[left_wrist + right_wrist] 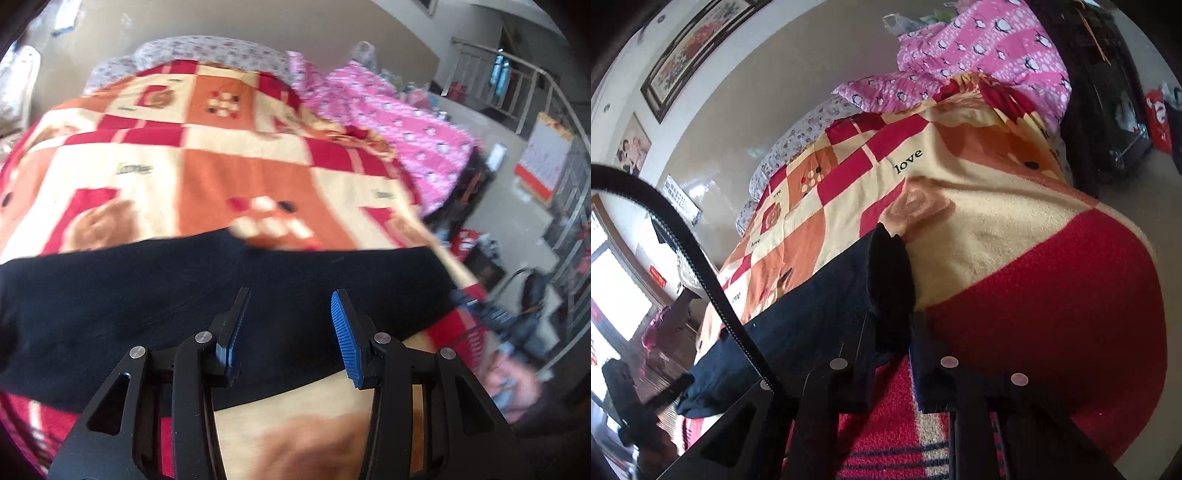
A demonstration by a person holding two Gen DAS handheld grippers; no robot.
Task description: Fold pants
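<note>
Lying under the spread left claw (291, 321), dark pants (147, 295), edge pinched by right claw (890, 306).

Both wrist views, close over blanket (229, 173)

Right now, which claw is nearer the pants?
Right. The right claw is clamped on the pants' edge; the left claw hangs open above them.
</note>
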